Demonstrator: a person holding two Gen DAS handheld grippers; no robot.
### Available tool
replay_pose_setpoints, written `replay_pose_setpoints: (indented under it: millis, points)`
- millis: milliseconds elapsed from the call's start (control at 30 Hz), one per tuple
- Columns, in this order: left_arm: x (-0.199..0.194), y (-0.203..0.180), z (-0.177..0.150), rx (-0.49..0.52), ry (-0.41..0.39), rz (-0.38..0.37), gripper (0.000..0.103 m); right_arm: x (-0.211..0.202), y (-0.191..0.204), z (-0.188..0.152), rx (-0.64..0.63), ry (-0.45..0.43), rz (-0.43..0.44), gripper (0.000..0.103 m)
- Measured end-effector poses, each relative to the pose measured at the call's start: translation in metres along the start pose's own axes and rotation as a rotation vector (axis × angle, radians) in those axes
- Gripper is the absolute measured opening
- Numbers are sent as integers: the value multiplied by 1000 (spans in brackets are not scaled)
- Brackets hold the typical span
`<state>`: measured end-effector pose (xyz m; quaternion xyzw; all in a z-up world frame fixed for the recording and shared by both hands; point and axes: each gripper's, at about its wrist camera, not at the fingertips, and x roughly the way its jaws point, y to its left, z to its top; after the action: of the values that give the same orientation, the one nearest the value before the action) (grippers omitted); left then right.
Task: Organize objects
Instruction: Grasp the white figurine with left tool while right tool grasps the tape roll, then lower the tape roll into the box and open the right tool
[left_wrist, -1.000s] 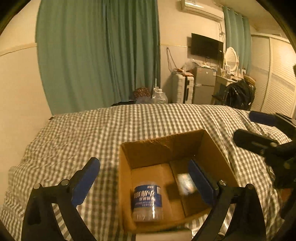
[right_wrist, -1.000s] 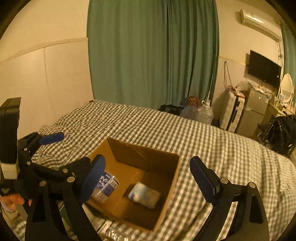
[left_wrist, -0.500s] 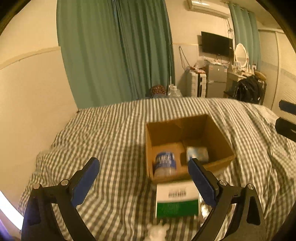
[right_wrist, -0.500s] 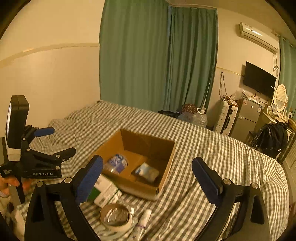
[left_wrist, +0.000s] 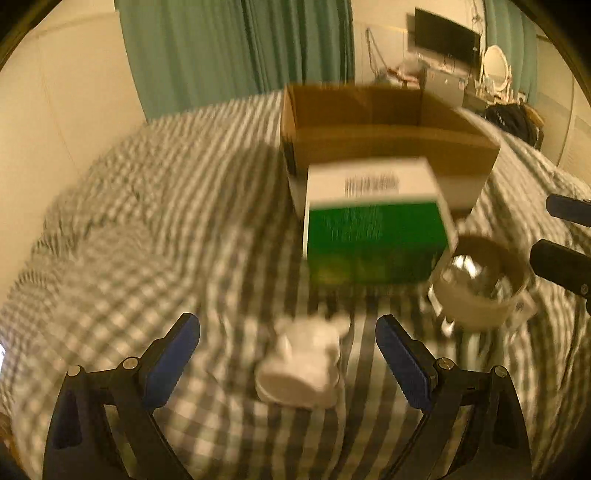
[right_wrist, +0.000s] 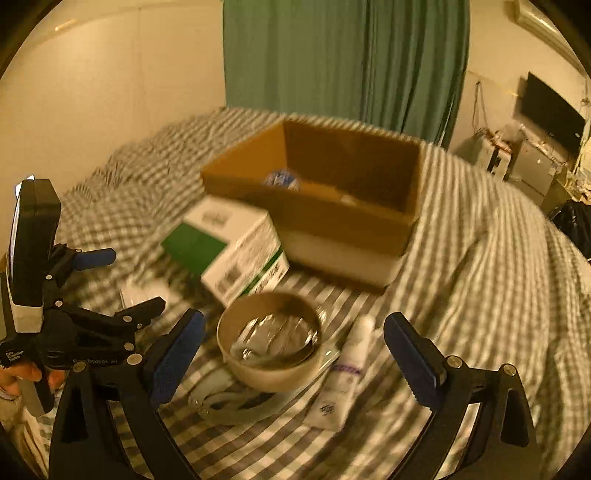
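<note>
Both grippers spread wide and empty over a checked bed: the left gripper (left_wrist: 288, 354) should straddle the small white object (left_wrist: 303, 363) squarely, cardboard box (left_wrist: 384, 136) at twelve o'clock, while the right gripper (right_wrist: 291, 350) hovers above a tape roll (right_wrist: 269, 341).

Black two-finger grippers, left (left_wrist: 288, 345) and right (right_wrist: 293, 341), blue finger pads, silver screws, faint white lettering

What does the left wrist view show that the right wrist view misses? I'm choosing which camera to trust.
Only the left wrist view shows clearly the white object lying between the left claw. Only the right wrist view shows the white tube, a blue-labelled item inside the cardboard box, and the right claw itself. Both show the box, the green-and-white carton and the tape roll.
</note>
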<state>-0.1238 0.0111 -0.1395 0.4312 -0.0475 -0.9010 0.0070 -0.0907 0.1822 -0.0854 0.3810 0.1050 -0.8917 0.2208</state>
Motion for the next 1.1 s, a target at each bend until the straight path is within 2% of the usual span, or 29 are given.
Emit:
replay_pose_setpoints:
  millis: [233,333,367,400,467,500,633,733,900,1100]
  points:
    - [22,-2,-13,12,54,-63,88,34,7,-14,-6,85,19,98]
    - [27,-1,-17,-3,65,-103,78,42,6,-17,6,109,24,98]
    - [27,0,-18,-3,64,-111,71,42,5,-18,6,110,21,97]
    - [26,-1,-17,-2,63,-122,62,43,5,-19,7,111,24,91]
    - [24,-2,-18,3,62,-137,54,43,6,-19,12,114,47,80]
    - [22,-3,-19,8,62,-141,51,42,6,-19,14,111,44,79]
    - [15,-5,-20,8,61,-134,51,32,9,-23,-16,75,-13,78]
    - [8,-3,-17,15,54,-124,51,18,7,-23,12,42,-28,77]
    - [-14,0,-15,27,19,-108,51,-9,9,-18,33,-17,-34,77]
    - [-47,11,8,-3,-57,-112,50,-41,14,-3,5,-91,-48,77]
